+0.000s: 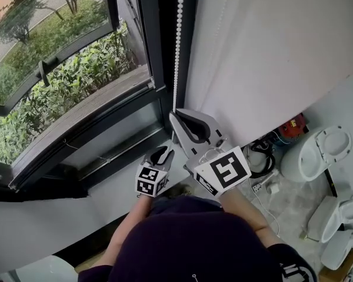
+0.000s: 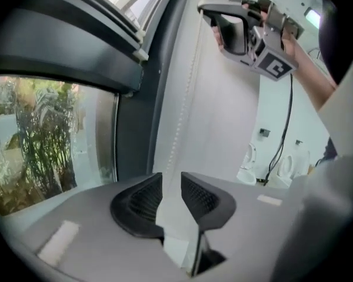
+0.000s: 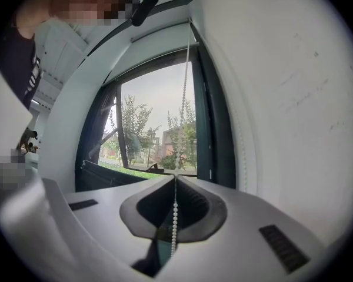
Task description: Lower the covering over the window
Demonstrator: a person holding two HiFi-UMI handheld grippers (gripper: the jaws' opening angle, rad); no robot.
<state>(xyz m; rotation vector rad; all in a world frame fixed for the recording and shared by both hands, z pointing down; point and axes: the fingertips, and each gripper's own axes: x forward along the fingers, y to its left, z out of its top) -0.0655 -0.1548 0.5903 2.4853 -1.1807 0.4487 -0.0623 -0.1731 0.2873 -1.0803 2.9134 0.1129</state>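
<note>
A white bead chain (image 1: pixel 177 40) hangs down the dark window frame (image 1: pixel 156 34) beside the white wall. My right gripper (image 1: pixel 175 115) is shut on the chain's lower part; in the right gripper view the beads (image 3: pixel 175 213) run straight through its closed jaws (image 3: pixel 175 178), up toward a pale rolled blind (image 3: pixel 159 33) at the window's top. My left gripper (image 1: pixel 167 149) sits just below the right one, open. In the left gripper view its jaws (image 2: pixel 172 184) stand apart with nothing pressed, a faint chain (image 2: pixel 187 93) above them, and the right gripper (image 2: pixel 203 9) higher up.
The glass (image 1: pixel 53 57) shows shrubs outside, above a dark sill (image 1: pixel 88 113). White ceramic toilets (image 1: pixel 317 151) (image 1: pixel 341 216), a red tool (image 1: pixel 293 125) and black cables (image 1: pixel 262 157) lie on the floor at right. The white wall (image 1: pixel 270 51) stands close by.
</note>
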